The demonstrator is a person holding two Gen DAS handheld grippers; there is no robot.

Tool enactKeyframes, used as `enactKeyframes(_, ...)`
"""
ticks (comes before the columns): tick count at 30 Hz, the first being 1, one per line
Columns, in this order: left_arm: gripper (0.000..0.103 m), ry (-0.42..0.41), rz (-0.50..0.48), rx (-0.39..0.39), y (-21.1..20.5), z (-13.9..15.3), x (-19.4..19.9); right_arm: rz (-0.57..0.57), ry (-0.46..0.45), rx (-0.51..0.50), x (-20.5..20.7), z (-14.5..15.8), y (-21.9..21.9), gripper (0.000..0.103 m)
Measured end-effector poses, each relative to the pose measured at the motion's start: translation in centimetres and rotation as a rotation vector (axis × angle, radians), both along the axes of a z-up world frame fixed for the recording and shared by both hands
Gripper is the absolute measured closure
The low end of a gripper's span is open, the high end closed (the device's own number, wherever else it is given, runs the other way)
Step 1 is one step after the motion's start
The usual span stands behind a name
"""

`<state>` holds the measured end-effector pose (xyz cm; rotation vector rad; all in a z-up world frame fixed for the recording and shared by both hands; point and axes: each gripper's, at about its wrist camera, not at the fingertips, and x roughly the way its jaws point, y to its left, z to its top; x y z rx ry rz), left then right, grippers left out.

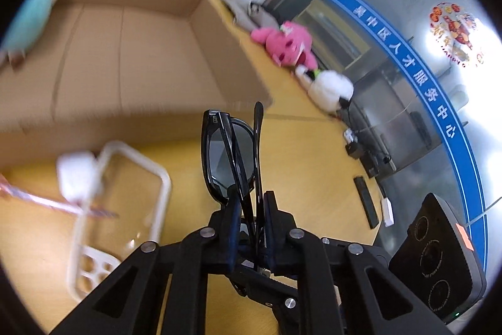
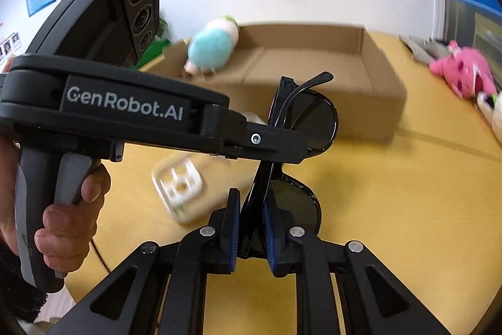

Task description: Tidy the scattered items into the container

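Both hand-held grippers, left (image 1: 251,203) and right (image 2: 251,206), are clamped on folded black sunglasses (image 2: 282,146) above the yellow desk (image 2: 408,193), near the cardboard box (image 2: 313,62); they look light, rigid and fragile, best gripped by the frame.

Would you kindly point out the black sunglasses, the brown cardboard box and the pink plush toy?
black sunglasses (image 1: 230,157): left wrist view, on the dark lens.
brown cardboard box (image 2: 307,65): right wrist view, on its inner floor.
pink plush toy (image 1: 287,44): left wrist view, on its body.
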<state>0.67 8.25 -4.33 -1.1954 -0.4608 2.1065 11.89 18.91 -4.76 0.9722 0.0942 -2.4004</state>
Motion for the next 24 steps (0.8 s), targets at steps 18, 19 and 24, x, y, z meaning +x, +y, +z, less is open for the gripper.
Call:
enactKeyframes(18, 0.091, 0.367, 0.08, -0.085, -7.1, 21.3, -5.9, 0.192, 0.267, -0.142, -6.5, 20.1, -6.8, 0.089)
enactKeyframes(19, 0.091, 0.38, 0.086, -0.089, -7.3, 22.0, -6.4, 0.194, 0.279, -0.141, -7.1, 21.0, -7.1, 0.089)
enactKeyframes(24, 0.091, 0.394, 0.09, -0.115, -8.2, 24.1, -10.4, 0.209, 0.274, -0.153, -11.1, 23.6, -8.4, 0.089)
